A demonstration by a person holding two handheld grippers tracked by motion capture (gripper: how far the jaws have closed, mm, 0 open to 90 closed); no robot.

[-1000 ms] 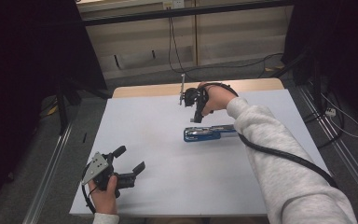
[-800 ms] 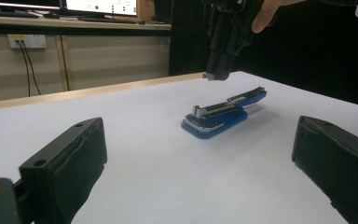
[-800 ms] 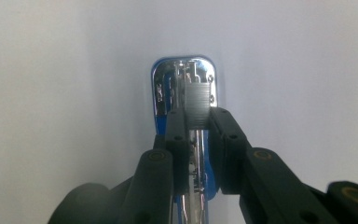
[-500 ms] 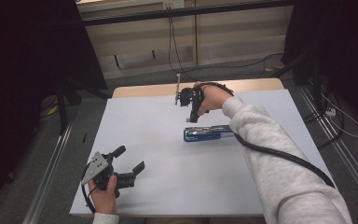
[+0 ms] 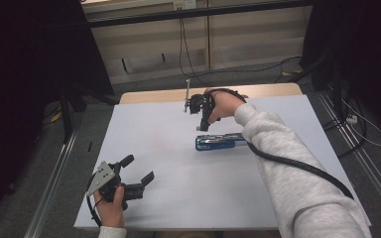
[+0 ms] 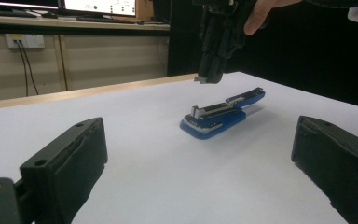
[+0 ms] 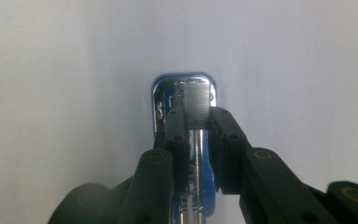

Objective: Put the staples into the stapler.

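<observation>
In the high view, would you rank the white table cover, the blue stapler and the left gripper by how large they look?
1. white table cover: by far the largest.
2. left gripper and blue stapler: these look about alike in extent, and the gripper sits nearer the camera, so I would not rank one above the other.

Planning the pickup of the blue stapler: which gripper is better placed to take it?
Right, probably. The right gripper hangs just above the blue stapler, pointing down at its metal end, jaws nearly closed. The left gripper sits open near the table's front corner, far off.
</observation>
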